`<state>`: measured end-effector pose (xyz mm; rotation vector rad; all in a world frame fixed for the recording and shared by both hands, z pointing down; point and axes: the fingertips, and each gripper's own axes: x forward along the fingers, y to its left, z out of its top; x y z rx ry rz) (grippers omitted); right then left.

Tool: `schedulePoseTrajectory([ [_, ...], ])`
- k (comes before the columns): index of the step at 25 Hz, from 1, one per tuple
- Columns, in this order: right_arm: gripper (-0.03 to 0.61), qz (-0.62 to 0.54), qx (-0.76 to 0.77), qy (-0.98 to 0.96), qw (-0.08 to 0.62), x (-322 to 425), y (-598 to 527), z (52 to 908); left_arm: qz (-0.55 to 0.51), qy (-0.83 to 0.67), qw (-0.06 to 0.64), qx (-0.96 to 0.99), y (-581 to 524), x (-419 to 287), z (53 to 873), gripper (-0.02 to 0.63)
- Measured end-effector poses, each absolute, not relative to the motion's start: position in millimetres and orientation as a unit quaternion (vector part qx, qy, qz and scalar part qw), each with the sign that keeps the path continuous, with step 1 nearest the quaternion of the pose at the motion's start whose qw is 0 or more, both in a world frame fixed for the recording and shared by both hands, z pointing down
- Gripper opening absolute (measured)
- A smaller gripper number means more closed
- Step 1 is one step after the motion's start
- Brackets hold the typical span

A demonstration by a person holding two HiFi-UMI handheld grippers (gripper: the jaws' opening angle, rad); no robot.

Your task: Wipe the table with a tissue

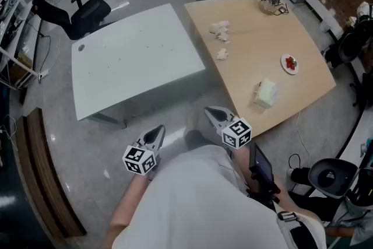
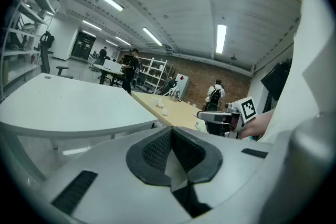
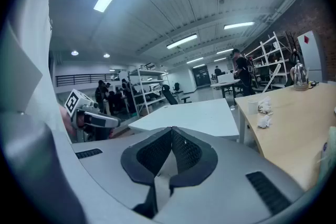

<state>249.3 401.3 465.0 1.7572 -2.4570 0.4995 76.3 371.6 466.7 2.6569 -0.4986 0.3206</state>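
**Wiping not begun: both grippers empty, tissues lying on the wooden table**

No progress to report, judging by the layout: no tissue lifted, no contact with either table.

- Far left, low and close to the body: left gripper [image 1: 154, 136], fingers shut tight on nothing, ribbed pads [image 2: 156, 152] meeting along one seam.
- Beyond it: white table [image 1: 134, 61], bare.
- Further right: right gripper [image 1: 217, 115], likewise closed and empty, its pads [image 3: 155, 152] pressed together, hovering just off the near edge of the wooden table [image 1: 250, 73].
- On that table, toward its far left part: crumpled tissues [image 1: 220, 29], with one more scrap [image 1: 222, 54] a little nearer.
- Nearer and right of those: pale soft pack [image 1: 265, 93], probably tissues.
- Right again: small plate [image 1: 289, 63] with something red on it.
- At the far edge: metal kettle [image 1: 271, 0].

Left to do, by this reckoning: reach across, open, take a tissue, rub the surface. In short, the whole job.

Hard to tell: which table wants wiping, with no spill or stain showing on either; what the red stuff is; whether the pack is open. Largely hidden by the torso: the hands behind the grippers.
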Motion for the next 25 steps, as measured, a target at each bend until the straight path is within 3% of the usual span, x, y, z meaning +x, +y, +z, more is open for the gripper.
schedulePoseTrajectory([
  [25,0.017,0.182,0.583,-0.790,0.055,335.3,238.7,484.5,0.144,-0.160,0.204,0.955,212.9,164.9,470.9,0.006],
])
